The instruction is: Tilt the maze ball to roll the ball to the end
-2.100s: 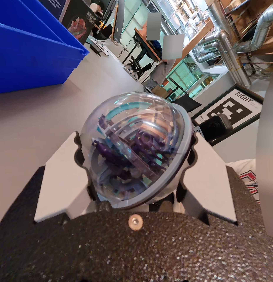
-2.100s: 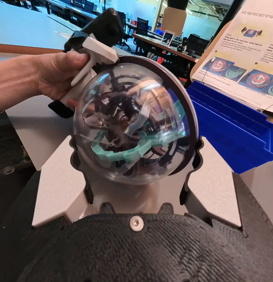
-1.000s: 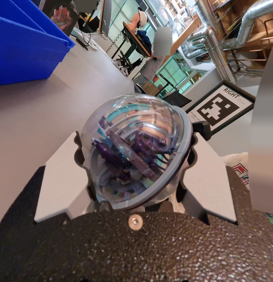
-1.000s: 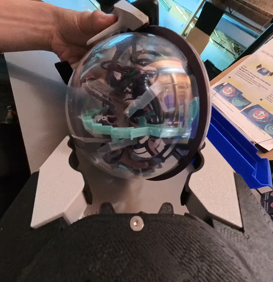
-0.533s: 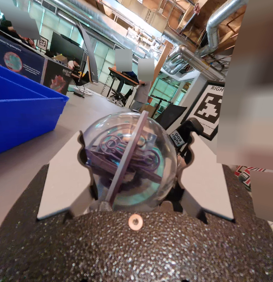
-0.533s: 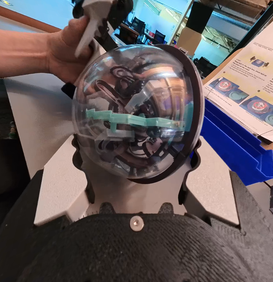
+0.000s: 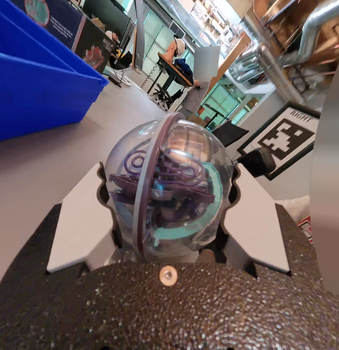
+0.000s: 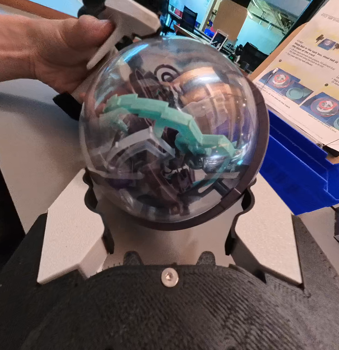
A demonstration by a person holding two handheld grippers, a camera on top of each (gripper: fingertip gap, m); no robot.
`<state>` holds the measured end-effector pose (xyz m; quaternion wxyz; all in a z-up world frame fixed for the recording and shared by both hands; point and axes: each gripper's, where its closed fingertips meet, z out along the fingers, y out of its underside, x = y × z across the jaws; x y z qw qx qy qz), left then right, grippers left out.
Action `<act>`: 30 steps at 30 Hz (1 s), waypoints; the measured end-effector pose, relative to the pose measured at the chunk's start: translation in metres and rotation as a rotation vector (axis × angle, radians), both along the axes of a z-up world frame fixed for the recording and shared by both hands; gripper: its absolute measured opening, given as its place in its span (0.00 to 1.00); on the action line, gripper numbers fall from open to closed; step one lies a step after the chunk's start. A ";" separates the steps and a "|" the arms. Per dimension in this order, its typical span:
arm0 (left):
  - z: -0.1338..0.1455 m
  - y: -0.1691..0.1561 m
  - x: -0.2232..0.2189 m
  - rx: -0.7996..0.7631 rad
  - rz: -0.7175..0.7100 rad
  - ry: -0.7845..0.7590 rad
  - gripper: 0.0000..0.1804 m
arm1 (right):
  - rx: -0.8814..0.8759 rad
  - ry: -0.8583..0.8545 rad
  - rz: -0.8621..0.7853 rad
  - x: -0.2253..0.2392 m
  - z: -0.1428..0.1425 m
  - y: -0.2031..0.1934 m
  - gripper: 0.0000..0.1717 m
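Observation:
The maze ball point(image 7: 168, 185) is a clear sphere with purple, grey and teal tracks inside and a grey-purple seam ring. It is held above the table between both grippers. My left gripper point(image 7: 167, 181) is shut on it, with both fingers point(image 7: 85, 217) pressing its sides. In the right wrist view the maze ball point(image 8: 170, 132) fills the centre. My right gripper point(image 8: 168, 189) is shut on it from the opposite side, its fingers point(image 8: 70, 227) on the lower flanks. The left gripper point(image 8: 127, 24) and the hand holding it point(image 8: 51, 53) show at the top left. I cannot pick out the small steel ball.
A blue bin point(image 7: 41, 94) stands on the grey table point(image 7: 41, 170) to the left; it also shows in the right wrist view point(image 8: 297, 170), with an instruction sheet point(image 8: 307, 75) propped behind it. A black-and-white marker board point(image 7: 284, 144) is mounted behind the right gripper. People stand at desks far behind.
Both grippers have turned the maze ball while keeping hold of it. In the left view its seam ring has swung from the right side to nearly upright; the teal track now slants down to the right.

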<state>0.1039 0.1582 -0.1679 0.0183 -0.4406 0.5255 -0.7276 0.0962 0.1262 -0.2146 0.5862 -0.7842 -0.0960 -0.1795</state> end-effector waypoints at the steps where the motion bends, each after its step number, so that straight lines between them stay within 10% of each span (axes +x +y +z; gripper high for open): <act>1: -0.001 0.000 0.000 -0.020 -0.007 0.010 0.70 | 0.001 -0.010 0.000 -0.001 0.000 0.000 0.90; 30: 0.005 0.009 0.009 -0.071 0.089 0.081 0.66 | -0.046 0.093 0.015 -0.001 -0.006 -0.003 0.84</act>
